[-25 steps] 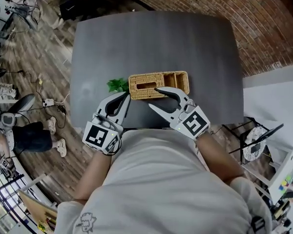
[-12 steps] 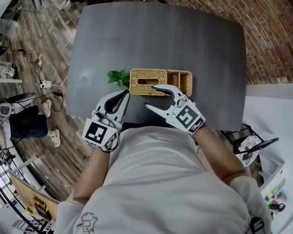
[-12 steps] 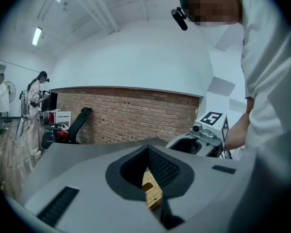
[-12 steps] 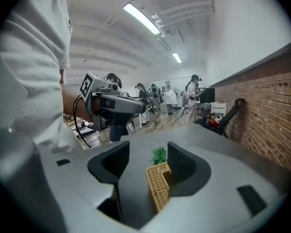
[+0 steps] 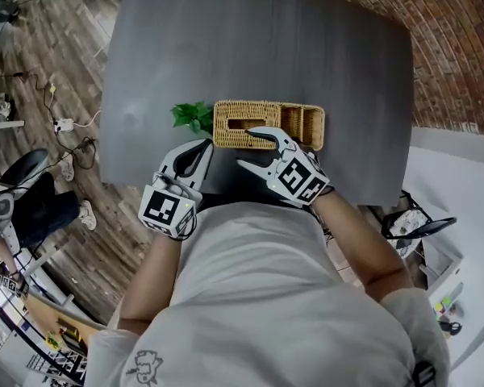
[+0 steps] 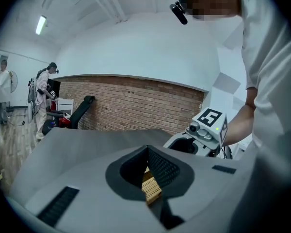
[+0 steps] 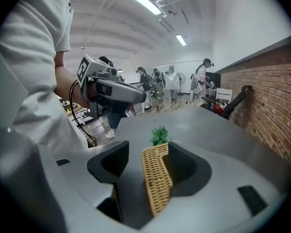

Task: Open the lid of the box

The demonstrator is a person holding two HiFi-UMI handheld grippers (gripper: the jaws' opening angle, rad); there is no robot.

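A long wicker box [image 5: 266, 124] lies on the dark grey table [image 5: 250, 47]. A slotted lid covers its left part, and open compartments [image 5: 304, 124] show at its right end. My right gripper [image 5: 246, 148] is at the box's near edge. Its far finger lies over the lid and its near finger stays off the front side. Its jaws have just been opening. In the right gripper view the box corner [image 7: 157, 178] stands between the spread jaws of the right gripper [image 7: 148, 152]; I cannot tell whether it touches them. My left gripper [image 5: 202, 147] is shut and empty, just left of the box.
A small green plant [image 5: 192, 115] sits against the box's left end. A brick wall [image 5: 460, 47] runs along the right. A wooden floor with cables and a chair [image 5: 24, 168] is at the left. People stand far off [image 7: 169, 79] in the room.
Both grippers have come down and forward toward the box. The right gripper's jaws have spread wider and now straddle the box's near edge. The left gripper stays shut.
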